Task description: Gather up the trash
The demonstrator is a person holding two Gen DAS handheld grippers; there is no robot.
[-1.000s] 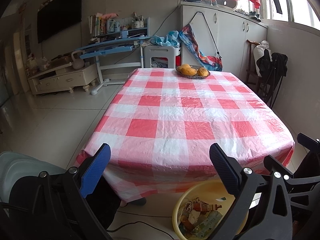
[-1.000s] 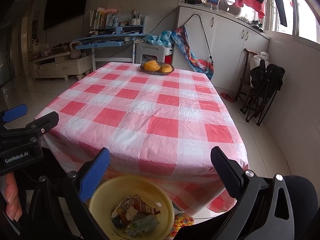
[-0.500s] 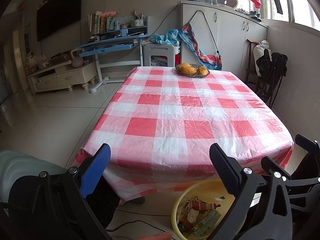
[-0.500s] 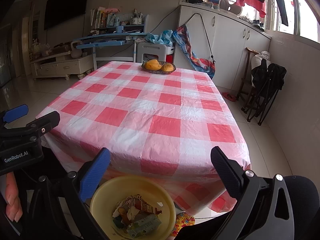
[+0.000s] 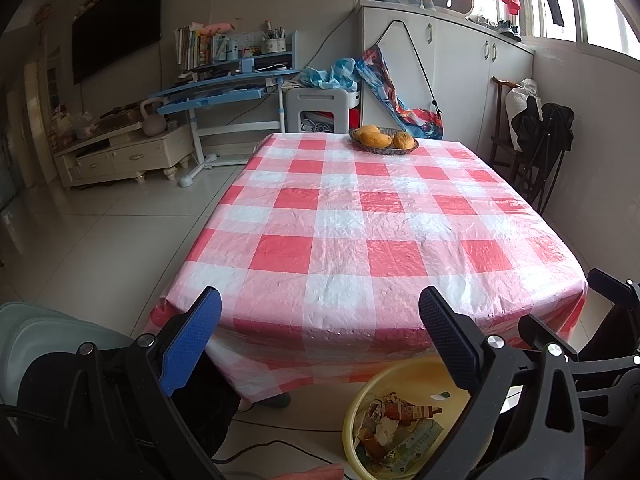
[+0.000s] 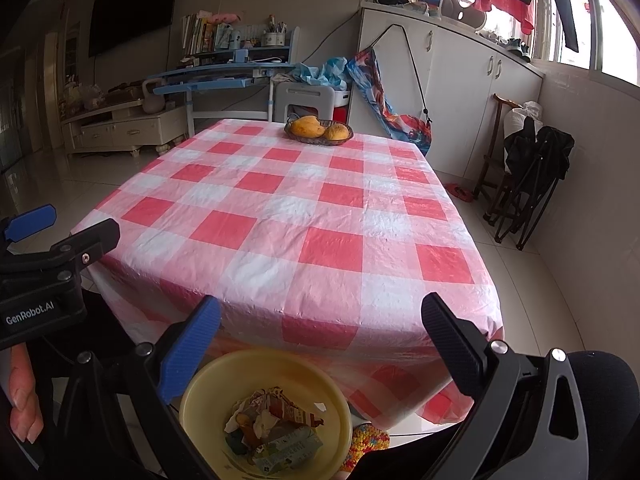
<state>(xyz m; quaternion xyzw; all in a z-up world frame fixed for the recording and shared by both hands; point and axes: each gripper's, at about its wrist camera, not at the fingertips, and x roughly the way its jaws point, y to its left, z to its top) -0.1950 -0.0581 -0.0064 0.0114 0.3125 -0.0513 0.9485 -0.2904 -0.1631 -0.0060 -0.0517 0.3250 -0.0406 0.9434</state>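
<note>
Both tools hang low at the near end of the worktop (image 5: 360, 216), which fills the middle of each frame under a red-and-white checked cloth. The left tool (image 5: 320, 336) has its two fingers spread wide with nothing between them; the blue pad of one finger (image 5: 190, 344) shows at lower left and the dark pad of the other at lower right. The right tool (image 6: 320, 340) stands the same way in its own view, fingers far apart and empty.

The trash (image 6: 272, 428), a heap of crumpled wrappers and a flattened green carton, lies inside a yellow basin (image 6: 200, 396) on the floor, just below the near edge of the hanging cloth. In the right wrist view the basin sits at the bottom centre of the frame, between the two fingers; in the left wrist view the same basin (image 5: 360, 404) is at lower right, partly covered by the dark finger, with the trash (image 5: 396, 428) showing inside it.

At the far end of the worktop, in the upper middle of both frames, a dark basket (image 5: 384, 148) holds yellow-orange fruit (image 5: 374, 138). The rest of the cloth carries nothing.

In the right wrist view the left tool's black body reaches in from the left edge, and a hand (image 6: 22, 400) grips it at lower left
</note>
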